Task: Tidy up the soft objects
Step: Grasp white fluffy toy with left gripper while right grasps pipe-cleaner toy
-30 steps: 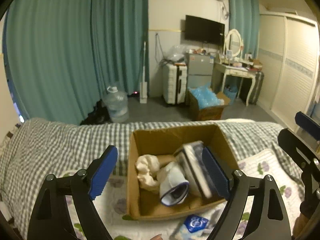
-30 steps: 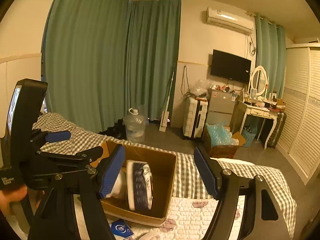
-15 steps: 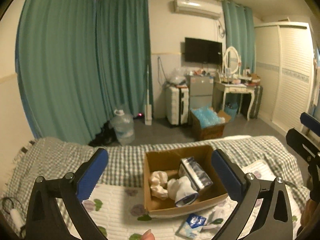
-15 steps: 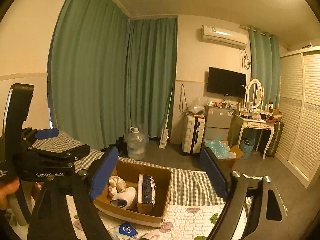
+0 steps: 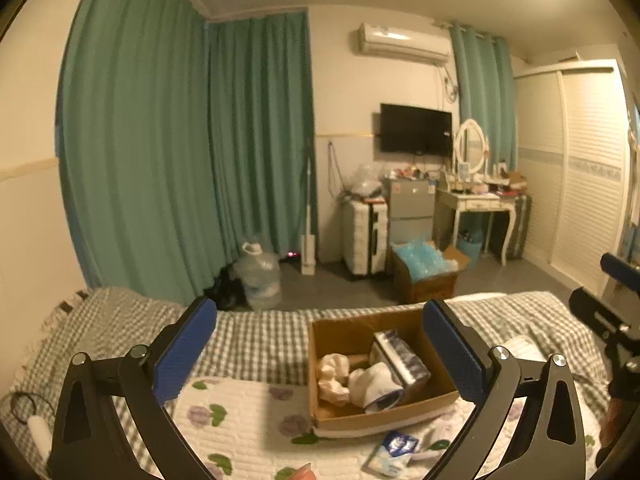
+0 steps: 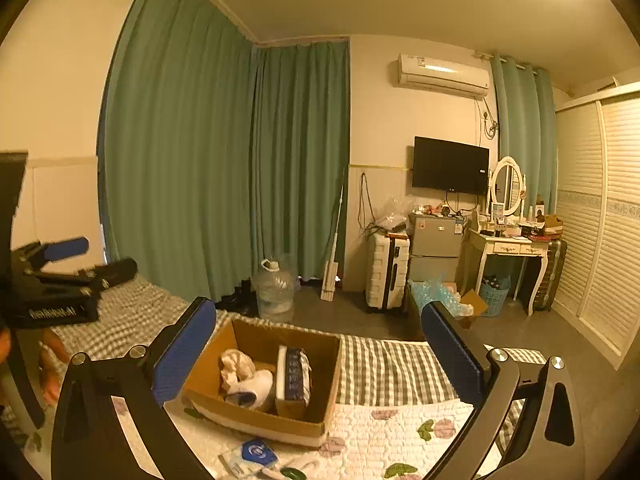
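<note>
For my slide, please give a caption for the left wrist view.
Open left hand-held gripper above a bed, facing a cardboard box holding soft items.

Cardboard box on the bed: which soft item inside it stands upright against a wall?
The dark blue striped tissue pack in the cardboard box; the cream cloth and white sock lie crumpled beside it.

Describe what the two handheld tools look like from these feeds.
Both match: matte black angular linkage arms with silver pivot bolts, each finger faced with a textured blue pad. The left tool shows white lettering on its black body in the right wrist view. The right tool has no visible markings. No cables or sleeves visible.
</note>
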{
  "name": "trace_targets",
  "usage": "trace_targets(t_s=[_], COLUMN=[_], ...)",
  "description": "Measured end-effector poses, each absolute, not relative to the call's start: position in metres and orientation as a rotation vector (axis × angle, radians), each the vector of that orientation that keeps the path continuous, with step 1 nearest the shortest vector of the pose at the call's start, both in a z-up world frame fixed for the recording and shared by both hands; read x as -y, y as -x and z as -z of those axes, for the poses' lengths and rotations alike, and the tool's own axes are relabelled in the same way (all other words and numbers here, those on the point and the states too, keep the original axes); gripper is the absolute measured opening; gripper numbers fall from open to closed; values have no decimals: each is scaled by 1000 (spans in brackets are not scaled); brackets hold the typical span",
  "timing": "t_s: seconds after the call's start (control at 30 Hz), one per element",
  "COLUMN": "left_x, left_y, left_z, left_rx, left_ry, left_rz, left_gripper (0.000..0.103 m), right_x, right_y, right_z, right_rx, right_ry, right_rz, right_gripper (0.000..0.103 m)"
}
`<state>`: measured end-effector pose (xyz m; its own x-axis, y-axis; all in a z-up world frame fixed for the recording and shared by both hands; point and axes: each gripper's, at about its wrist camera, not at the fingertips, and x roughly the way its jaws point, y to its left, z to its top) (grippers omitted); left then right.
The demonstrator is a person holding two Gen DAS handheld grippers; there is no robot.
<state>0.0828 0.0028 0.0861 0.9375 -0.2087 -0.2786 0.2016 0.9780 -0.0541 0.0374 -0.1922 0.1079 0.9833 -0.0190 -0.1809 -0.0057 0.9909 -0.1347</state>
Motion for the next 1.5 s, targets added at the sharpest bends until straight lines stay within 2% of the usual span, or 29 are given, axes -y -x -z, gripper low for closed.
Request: trace_targets(t_s=[0.43,1.13,1.2,1.5], left_x=[18,38,37,39], left_y=[-79,-95,-98,-100], left_z=[-6,134,146,186], left_rx=[-421,-701,-743,-856], left_ry=[-45,-98,-85,-66], left_rz=[262,311,318,317], left_gripper=[103,103,99,97], right_x=[166,206,207,211], right_y=[-49,-114,-117,-134], right_z=[-36,97,106,150], right_rx=[-270,-575,-599,-713], right_ry=[320,138,139,131], right_rz=[27,3,4,-5], right_gripper=[103,103,103,103])
